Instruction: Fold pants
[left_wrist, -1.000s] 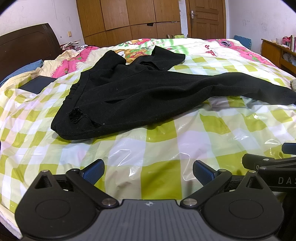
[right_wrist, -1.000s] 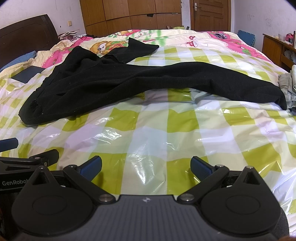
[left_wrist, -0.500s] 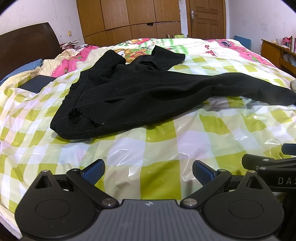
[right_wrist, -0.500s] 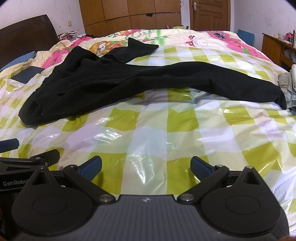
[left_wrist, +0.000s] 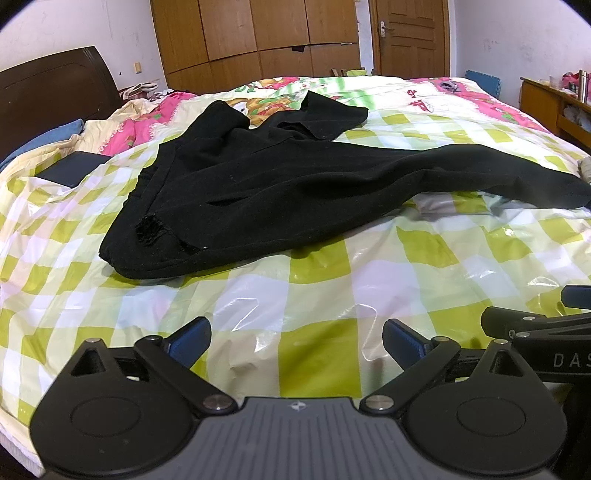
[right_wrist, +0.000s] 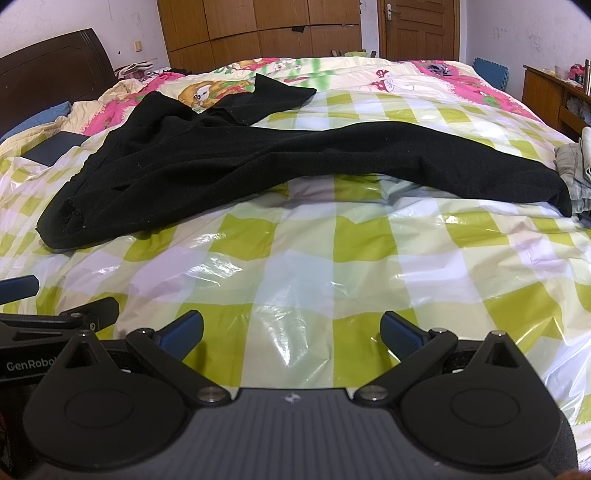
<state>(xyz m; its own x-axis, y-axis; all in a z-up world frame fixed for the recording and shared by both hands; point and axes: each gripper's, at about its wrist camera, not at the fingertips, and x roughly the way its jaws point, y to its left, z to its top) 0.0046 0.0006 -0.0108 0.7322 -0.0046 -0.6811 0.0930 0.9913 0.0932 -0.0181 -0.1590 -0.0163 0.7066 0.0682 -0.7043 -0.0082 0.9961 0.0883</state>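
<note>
Black pants (left_wrist: 295, 184) lie unfolded on the far bed (left_wrist: 314, 295) (checked cover). Left gripper (left_wrist: 295, 341) and right gripper (right_wrist: 291, 332) wide open, empty, near edge.

1. A home bedroom: a wide bed (left_wrist: 295, 295) fills most of the room, spread with a green-checked plastic sheet (right_wrist: 295, 266).
2. A dark headboard (left_wrist: 51, 92) stands at the left.
3. Wooden wardrobes (left_wrist: 258, 37) and a door (left_wrist: 410, 37) line the far wall.
4. A cartoon quilt (right_wrist: 424, 85) lies behind.
</note>
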